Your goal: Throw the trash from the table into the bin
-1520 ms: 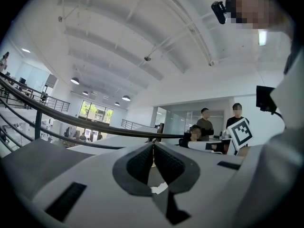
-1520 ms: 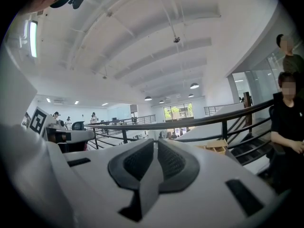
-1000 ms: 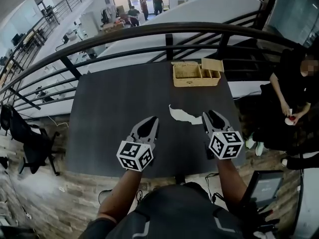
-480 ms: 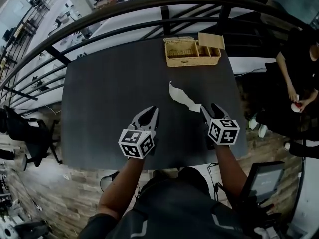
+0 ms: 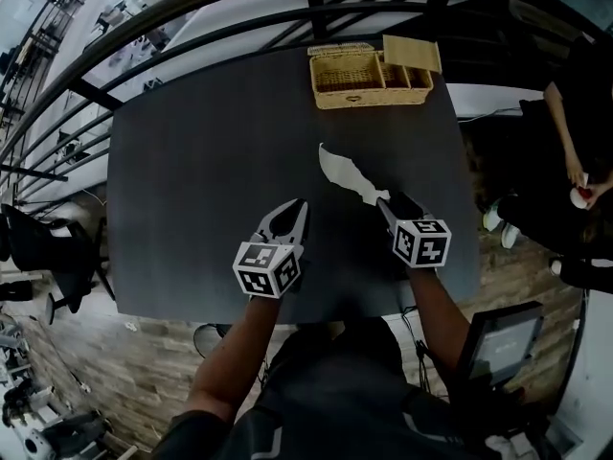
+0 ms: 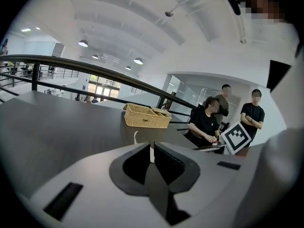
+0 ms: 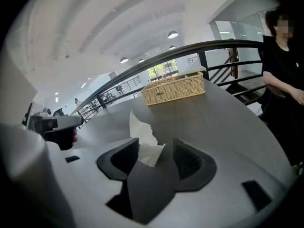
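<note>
Head view: the paper scrap lies on the table, well short of the basket. Both grippers have sunk toward it. The right gripper is at the end farthest from the basket, and the left gripper is alongside.

Left gripper view: jaws clenched on nothing.

Right gripper view: jaws just spread, with the scrap's end between them, unpinched. A grasp looks next.

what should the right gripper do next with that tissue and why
Probably close the jaws. The right gripper has just been opening its jaws, and the near end of the white tissue sits between them, not yet pinched.
</note>
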`<state>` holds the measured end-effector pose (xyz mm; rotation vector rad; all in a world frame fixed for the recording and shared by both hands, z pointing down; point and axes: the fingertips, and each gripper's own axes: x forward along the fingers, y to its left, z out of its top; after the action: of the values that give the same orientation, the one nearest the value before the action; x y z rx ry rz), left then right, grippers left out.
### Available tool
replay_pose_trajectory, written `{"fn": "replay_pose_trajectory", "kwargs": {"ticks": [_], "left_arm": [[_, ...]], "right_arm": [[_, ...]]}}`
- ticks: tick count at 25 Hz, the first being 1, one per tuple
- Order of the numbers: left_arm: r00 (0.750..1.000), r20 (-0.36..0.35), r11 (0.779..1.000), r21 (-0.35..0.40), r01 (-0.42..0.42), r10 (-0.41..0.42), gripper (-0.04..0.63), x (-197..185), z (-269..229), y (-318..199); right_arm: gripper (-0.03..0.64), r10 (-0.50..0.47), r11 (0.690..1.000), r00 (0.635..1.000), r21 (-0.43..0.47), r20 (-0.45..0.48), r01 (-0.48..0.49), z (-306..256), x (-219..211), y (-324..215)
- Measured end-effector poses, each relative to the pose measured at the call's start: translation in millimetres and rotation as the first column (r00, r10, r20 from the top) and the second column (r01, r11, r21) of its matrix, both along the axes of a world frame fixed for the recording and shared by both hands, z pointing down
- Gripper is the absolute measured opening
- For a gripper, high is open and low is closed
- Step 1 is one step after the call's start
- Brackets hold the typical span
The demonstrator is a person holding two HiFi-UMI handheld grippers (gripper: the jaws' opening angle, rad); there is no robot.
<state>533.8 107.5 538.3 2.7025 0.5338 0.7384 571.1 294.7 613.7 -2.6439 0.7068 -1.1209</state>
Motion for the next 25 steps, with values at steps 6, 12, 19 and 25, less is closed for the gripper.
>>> {"fn": "replay_pose_trajectory", "kwargs": {"ticks": [6,12,19,25], "left_arm": [[0.999,0.036,1.000,-0.014,-0.013,0.013,0.011,4.8,18.1,4.6],[0.998,0.050,0.999,-0.031,-0.027,0.029,0.011,3.4,23.6,7.0],[0.999,0.027,0.999,-0.043,-0.020,0.021,0.011,1.9,14.7,1.6],[1.000,0.028,0.999,-0.047,-0.007,0.008,0.011,-3.6,17.4,-0.2]], "right_arm": [[0.229,-0.013,1.000,0.997,0.023,0.072,0.011,18.4,6.8,-15.5],[0.229,0.000,1.000,0.985,-0.002,0.170,0.000,41.3,2.2,-21.4],[0.170,0.033,0.998,0.979,-0.054,0.200,-0.023,49.4,-4.6,-20.2],[0.066,0.048,0.995,0.979,-0.101,0.197,-0.028,55.5,-7.9,-14.9]]}}
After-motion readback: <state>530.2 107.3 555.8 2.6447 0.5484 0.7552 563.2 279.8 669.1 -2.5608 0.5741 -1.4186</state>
